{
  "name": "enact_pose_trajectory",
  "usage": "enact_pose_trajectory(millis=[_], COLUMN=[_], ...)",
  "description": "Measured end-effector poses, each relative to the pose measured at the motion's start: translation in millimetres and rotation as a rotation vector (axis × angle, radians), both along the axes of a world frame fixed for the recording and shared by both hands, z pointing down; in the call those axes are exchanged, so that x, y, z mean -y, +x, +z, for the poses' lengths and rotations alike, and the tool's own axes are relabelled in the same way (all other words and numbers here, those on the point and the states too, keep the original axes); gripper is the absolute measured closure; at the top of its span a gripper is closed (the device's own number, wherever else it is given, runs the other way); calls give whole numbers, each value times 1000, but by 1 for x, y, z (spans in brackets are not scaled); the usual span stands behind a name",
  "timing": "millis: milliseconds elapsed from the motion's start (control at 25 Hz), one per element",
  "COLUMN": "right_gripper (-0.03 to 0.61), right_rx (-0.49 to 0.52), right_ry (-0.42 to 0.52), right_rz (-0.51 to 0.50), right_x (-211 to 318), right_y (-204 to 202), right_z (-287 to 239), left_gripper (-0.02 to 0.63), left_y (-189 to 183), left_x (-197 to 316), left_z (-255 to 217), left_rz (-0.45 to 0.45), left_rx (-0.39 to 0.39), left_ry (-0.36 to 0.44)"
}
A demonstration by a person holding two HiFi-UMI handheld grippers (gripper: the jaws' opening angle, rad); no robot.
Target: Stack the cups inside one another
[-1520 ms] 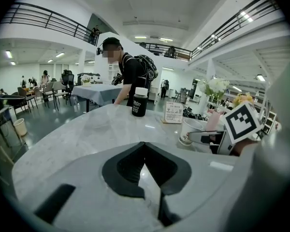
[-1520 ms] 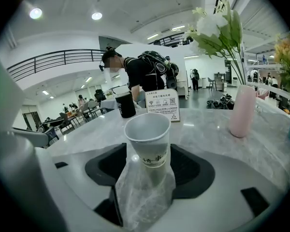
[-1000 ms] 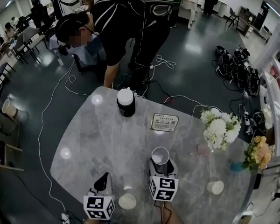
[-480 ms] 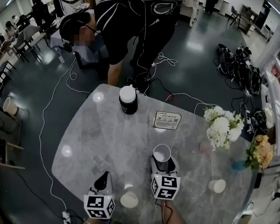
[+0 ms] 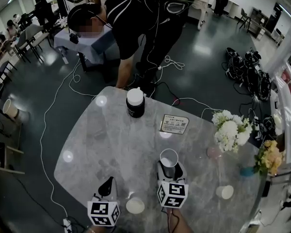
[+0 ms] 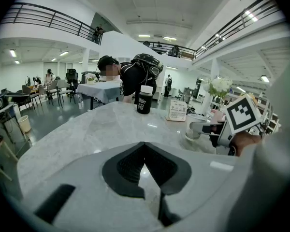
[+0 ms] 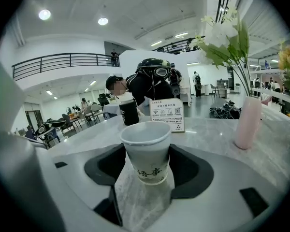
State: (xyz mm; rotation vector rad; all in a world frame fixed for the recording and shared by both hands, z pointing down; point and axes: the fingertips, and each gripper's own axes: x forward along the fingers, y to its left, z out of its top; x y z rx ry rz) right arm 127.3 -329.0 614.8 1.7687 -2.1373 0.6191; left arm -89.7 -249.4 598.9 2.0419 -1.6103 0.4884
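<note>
My right gripper (image 5: 169,168) has its jaws closed on a pale paper cup (image 7: 146,154), one dark pad against each side. The cup is upright with its mouth open, and there is dark print near its base. It sits low over the grey marble table (image 5: 102,140), but I cannot tell whether the base touches. My left gripper (image 6: 144,146) is empty, its black ribbed pads pressed together at the tips.

A second cup (image 5: 135,205) stands mouth-up near the table edge, between the two grippers' marker cubes. A third cup (image 5: 224,192) stands apart on the right side, near the rim.

Straight past the held cup is a white sign card (image 7: 166,114) with a QR code. A black jar (image 7: 129,111) with a white lid stands further back and left. To the right is a smooth pink vase (image 7: 246,122) holding white flowers (image 5: 230,130). Orange flowers (image 5: 269,157) sit at the table's far right edge. Behind the jar a person (image 5: 136,13) in dark clothes bends over beyond the table. Light cables (image 5: 58,106) trail across the dark floor.
</note>
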Motion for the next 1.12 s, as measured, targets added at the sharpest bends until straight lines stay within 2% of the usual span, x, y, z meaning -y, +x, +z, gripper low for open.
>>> enact_pose_trajectory(millis=[1120], right_gripper=[325], right_rx=[-5], right_ry=[63], right_rz=[-45], right_x=[-73], right_y=[-19], right_z=[-58], left_gripper=[618], left_y=[1], left_x=[-48], left_z=[-35], left_rz=[31], left_rx=[-43], left_ry=[86])
